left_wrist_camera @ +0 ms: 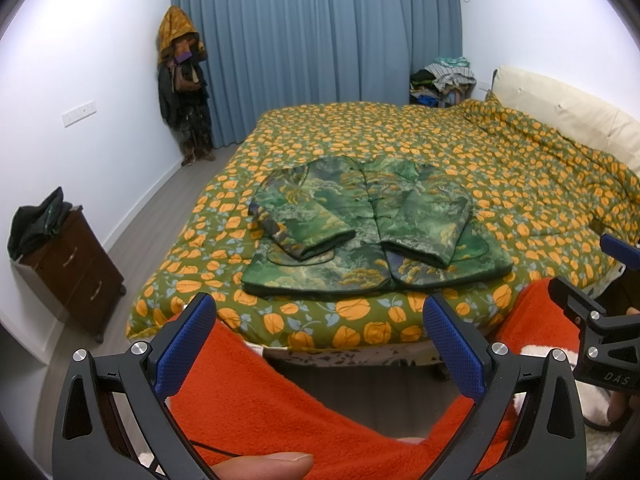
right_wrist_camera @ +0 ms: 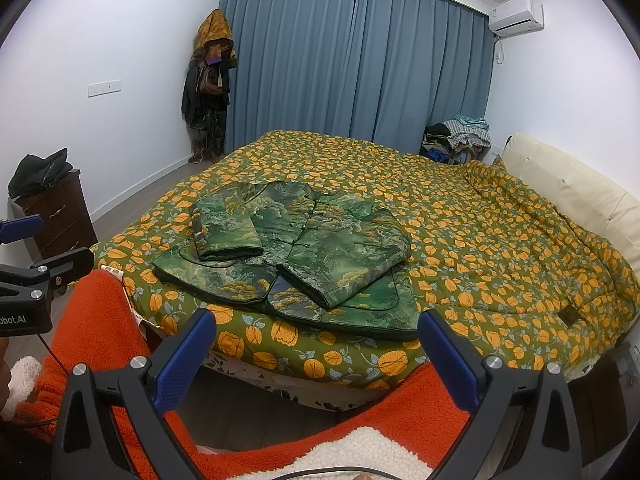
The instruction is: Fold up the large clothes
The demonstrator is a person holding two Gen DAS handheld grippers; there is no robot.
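White walls [right_wrist_camera: 140, 32] and drawn blue curtains [right_wrist_camera: 352, 60] enclose a bed [right_wrist_camera: 500, 240] with an orange-flowered cover; a dark dresser [right_wrist_camera: 60, 216] stands on the grey floor [left_wrist_camera: 152, 216], with an air conditioner [right_wrist_camera: 518, 14] above.

Each black plastic two-finger gripper, the left one [left_wrist_camera: 320, 344] and the right one [right_wrist_camera: 318, 354], is built from triangular arms with cut-out holes, and round silver screws [left_wrist_camera: 139, 347] are set at the joints. The fingers are covered with blue textured pads [right_wrist_camera: 184, 364]. White lettering [left_wrist_camera: 618, 379] is printed on the body. Fuzzy orange fleece clothing [left_wrist_camera: 256, 404] with cream trim [right_wrist_camera: 360, 454] is worn, and a bare fingertip [left_wrist_camera: 264, 465] is seen.
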